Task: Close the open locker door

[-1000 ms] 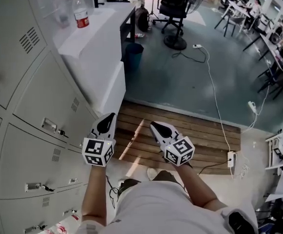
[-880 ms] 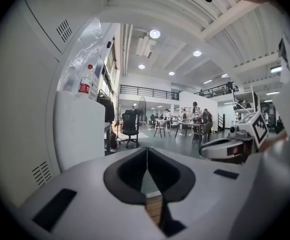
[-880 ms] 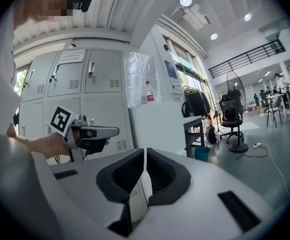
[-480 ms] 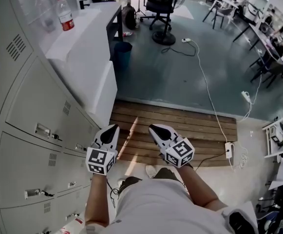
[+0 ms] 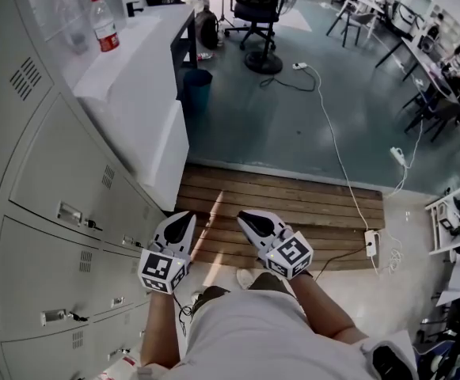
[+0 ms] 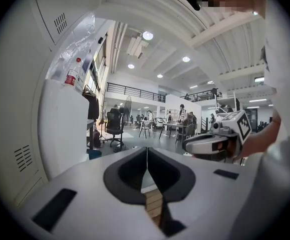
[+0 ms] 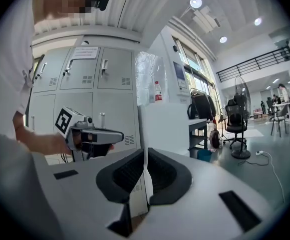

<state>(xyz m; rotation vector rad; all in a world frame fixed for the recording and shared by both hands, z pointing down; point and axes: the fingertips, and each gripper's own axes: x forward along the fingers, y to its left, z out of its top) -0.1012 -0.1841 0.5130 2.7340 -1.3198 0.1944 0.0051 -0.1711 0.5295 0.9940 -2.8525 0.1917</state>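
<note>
A bank of grey lockers (image 5: 47, 204) runs down the left of the head view. A white panel (image 5: 146, 125), which looks like the open locker door, juts out from it toward the room; it also shows as the white panel (image 6: 60, 129) in the left gripper view and the white panel (image 7: 164, 129) in the right gripper view. My left gripper (image 5: 184, 218) is shut and empty, close to the lockers and short of the panel's near edge. My right gripper (image 5: 245, 216) hangs beside it, shut and empty too. Both point forward over the floor.
A wooden slatted floor section (image 5: 293, 212) lies under the grippers. A water bottle (image 5: 103, 22) stands above the white panel. A blue bin (image 5: 196, 85), an office chair (image 5: 257, 14), a standing fan and a white cable (image 5: 336, 141) with a power strip (image 5: 370, 240) lie ahead.
Both grippers have dropped a little lower in the head view and nearer my body. The view has shifted slightly along the lockers. Both stay shut.
</note>
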